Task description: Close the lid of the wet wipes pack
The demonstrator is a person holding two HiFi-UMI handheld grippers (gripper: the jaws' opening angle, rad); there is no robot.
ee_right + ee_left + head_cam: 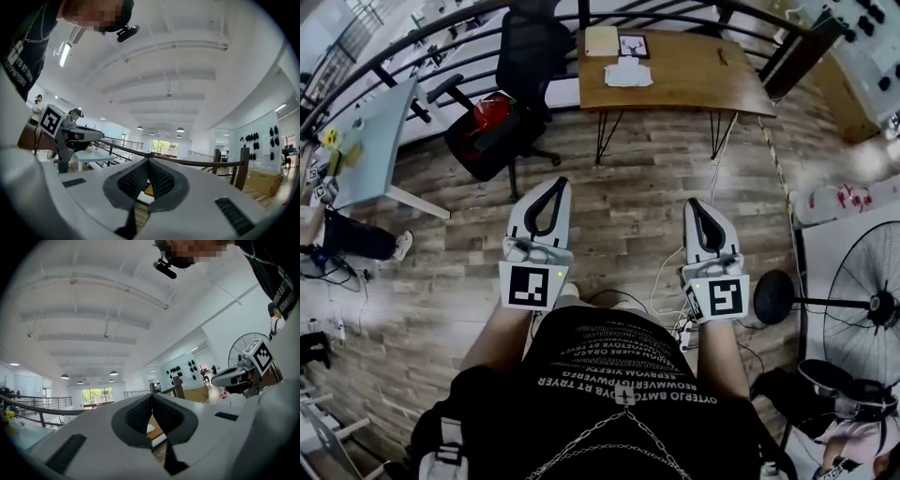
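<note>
The left claw point(559, 185) and right claw point(694, 204) are held closed on nothing, well apart from the likely wet wipes pack point(628, 72) on the upper-centre counter point(703, 80), judged light, soft and best pressed at its lid.

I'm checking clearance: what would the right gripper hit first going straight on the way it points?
The right gripper faces open floor, then probably the wooden table. Height is unclear, so it might pass above it.
</note>
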